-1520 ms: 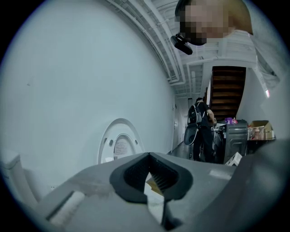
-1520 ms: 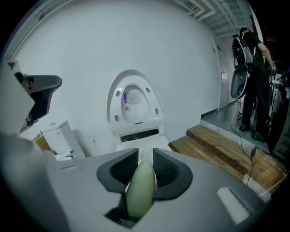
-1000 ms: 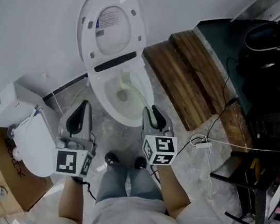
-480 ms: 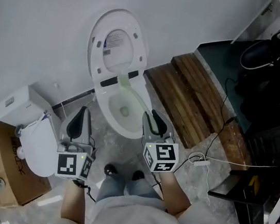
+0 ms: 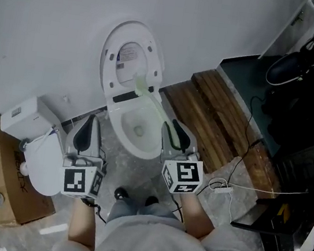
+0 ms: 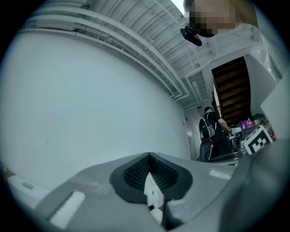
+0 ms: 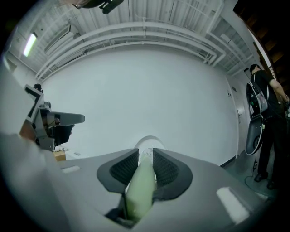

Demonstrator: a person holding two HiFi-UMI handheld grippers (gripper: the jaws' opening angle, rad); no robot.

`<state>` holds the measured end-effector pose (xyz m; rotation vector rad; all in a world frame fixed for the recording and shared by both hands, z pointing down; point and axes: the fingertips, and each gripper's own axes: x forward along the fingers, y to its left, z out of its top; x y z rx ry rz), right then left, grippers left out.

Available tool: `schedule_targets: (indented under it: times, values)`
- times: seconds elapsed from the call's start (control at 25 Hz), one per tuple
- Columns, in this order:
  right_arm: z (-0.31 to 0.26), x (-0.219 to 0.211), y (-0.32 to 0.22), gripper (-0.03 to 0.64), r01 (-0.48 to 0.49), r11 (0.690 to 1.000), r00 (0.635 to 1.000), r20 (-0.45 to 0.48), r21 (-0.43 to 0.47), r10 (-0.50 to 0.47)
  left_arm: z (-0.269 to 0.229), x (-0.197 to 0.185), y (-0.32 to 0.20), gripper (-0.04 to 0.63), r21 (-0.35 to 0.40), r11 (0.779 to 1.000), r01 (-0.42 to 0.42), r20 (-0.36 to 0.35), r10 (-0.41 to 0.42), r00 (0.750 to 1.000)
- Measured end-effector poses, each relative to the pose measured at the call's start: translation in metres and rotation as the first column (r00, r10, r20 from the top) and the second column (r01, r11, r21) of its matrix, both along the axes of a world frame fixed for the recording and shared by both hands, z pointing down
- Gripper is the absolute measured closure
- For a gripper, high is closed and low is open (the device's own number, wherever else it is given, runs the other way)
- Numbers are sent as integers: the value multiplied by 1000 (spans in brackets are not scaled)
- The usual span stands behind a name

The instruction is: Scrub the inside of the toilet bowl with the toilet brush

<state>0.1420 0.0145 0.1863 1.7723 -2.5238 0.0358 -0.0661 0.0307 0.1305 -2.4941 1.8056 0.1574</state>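
Note:
The white toilet bowl point(image 5: 125, 137) stands open with its lid point(image 5: 133, 60) raised against the wall. A pale green toilet brush point(image 5: 155, 109) runs from my right gripper point(image 5: 174, 126) up over the bowl, and its head lies at the back rim by the hinge. My right gripper point(image 7: 145, 156) is shut on the brush handle point(image 7: 138, 192), with the lid point(image 7: 147, 140) behind it. My left gripper point(image 5: 91, 120) hangs left of the bowl. In the left gripper view, the left gripper point(image 6: 149, 159) has its pads together with nothing held.
A white box point(image 5: 26, 119) and a round white object point(image 5: 40, 163) sit left of the toilet beside a cardboard box point(image 5: 4, 187). A wooden platform point(image 5: 217, 113) lies to the right, with white cables point(image 5: 220, 188) and a black stand point(image 5: 276, 210). A person point(image 6: 210, 131) stands far off.
The brush head has gone from inside the bowl to the back rim by the hinge. The head view has shifted, so the toilet sits lower in the picture. Both grippers keep their grip states.

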Motion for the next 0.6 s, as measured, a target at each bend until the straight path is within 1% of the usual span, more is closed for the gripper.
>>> schedule_targets:
  times: [0.44, 0.6]
  values:
    - [-47, 32, 32, 520, 0, 993, 1000, 7, 115, -1, -35, 27, 36, 592, 80, 996, 28, 7, -28, 1000]
    - [-58, 44, 45, 520, -7, 988, 1000, 9, 151, 6, -31, 31, 52, 592, 44, 998, 55, 15, -56, 998]
